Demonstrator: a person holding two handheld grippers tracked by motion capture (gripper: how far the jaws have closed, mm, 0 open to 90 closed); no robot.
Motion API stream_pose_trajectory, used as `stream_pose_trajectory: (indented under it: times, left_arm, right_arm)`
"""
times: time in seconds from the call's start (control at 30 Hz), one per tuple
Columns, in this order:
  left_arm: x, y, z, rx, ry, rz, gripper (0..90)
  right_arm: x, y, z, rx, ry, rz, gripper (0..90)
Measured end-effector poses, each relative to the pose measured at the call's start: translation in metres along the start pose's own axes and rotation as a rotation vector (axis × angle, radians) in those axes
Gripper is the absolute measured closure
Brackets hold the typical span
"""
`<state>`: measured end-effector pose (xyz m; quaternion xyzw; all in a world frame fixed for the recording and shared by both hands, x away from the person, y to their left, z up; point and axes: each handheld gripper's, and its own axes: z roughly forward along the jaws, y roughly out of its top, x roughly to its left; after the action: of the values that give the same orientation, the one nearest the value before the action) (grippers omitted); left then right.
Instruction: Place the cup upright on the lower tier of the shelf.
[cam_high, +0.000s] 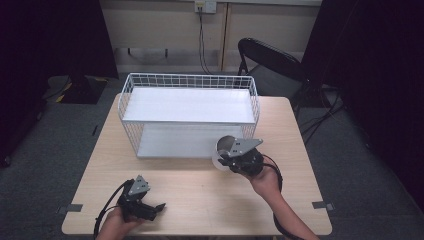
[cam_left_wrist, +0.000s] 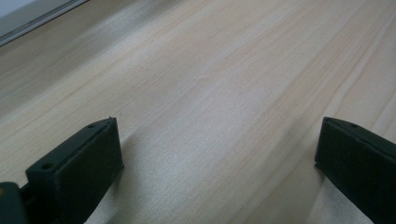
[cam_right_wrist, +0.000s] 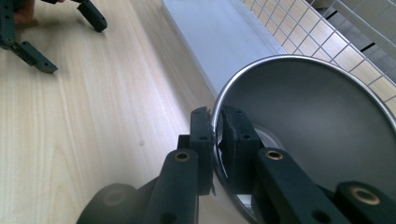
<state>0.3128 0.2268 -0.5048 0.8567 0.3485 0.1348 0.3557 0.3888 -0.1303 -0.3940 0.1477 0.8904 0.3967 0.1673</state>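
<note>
My right gripper (cam_high: 226, 159) is shut on the rim of a shiny metal bowl (cam_high: 226, 146), held tilted just in front of the white wire rack (cam_high: 189, 80). In the right gripper view its jaws pinch the metal bowl's (cam_right_wrist: 317, 126) rim, one jaw inside and one outside, right gripper (cam_right_wrist: 217, 135). My left gripper (cam_high: 156, 208) rests near the table's front left edge, open and empty. The left gripper view shows its jaws wide apart over bare wood, left gripper (cam_left_wrist: 219, 149). The left gripper (cam_right_wrist: 70, 42) also appears far off in the right gripper view.
The wire rack has an upper white shelf (cam_high: 187, 105) and a lower white shelf (cam_high: 175, 142), open toward me. The light wooden table (cam_high: 200, 195) has free room in front of the rack. A black folding chair (cam_high: 272, 57) stands behind the table's right corner.
</note>
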Motion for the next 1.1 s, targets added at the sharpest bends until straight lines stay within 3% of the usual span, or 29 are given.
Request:
stream_pose_trajectory:
  times: [1.1]
  left_arm:
    - [0.0, 0.0, 0.0, 0.0, 0.0, 0.0, 0.0]
  right_arm:
    - [-0.016, 0.012, 0.023, -0.011, -0.054, -0.019, 83.1]
